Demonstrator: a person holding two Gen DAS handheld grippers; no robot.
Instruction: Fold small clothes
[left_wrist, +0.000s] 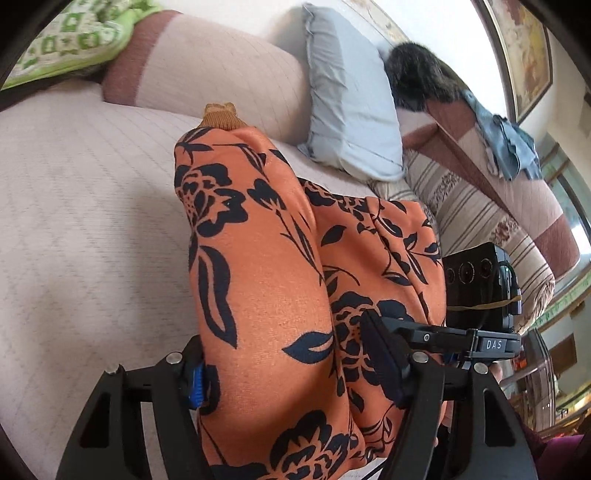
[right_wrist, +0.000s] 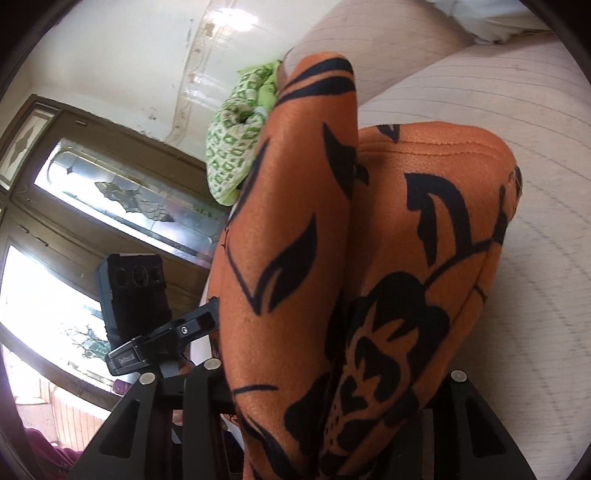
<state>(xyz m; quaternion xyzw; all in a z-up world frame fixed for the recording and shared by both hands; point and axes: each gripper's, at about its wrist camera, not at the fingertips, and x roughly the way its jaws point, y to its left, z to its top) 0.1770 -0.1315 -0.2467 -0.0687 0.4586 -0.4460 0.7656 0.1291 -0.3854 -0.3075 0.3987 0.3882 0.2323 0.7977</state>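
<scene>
An orange garment with a black flower print (left_wrist: 266, 280) hangs bunched between both grippers above a pale quilted bed (left_wrist: 74, 221). Its mustard ribbed cuff (left_wrist: 221, 116) lies at the far end on the bed. My left gripper (left_wrist: 291, 373) is shut on the garment, with a blue-padded finger (left_wrist: 195, 384) on its left and a black finger (left_wrist: 384, 365) on its right. In the right wrist view my right gripper (right_wrist: 332, 391) is shut on the same garment (right_wrist: 369, 258), which fills the view and hides the fingertips.
A pale bolster with a brown band (left_wrist: 207, 70), a grey pillow (left_wrist: 343, 107), a green patterned bundle (left_wrist: 70, 37), a striped blanket (left_wrist: 480, 229) and a dark furry thing (left_wrist: 421, 77) lie at the bed's head. A wooden glazed door (right_wrist: 92, 206) stands to the left.
</scene>
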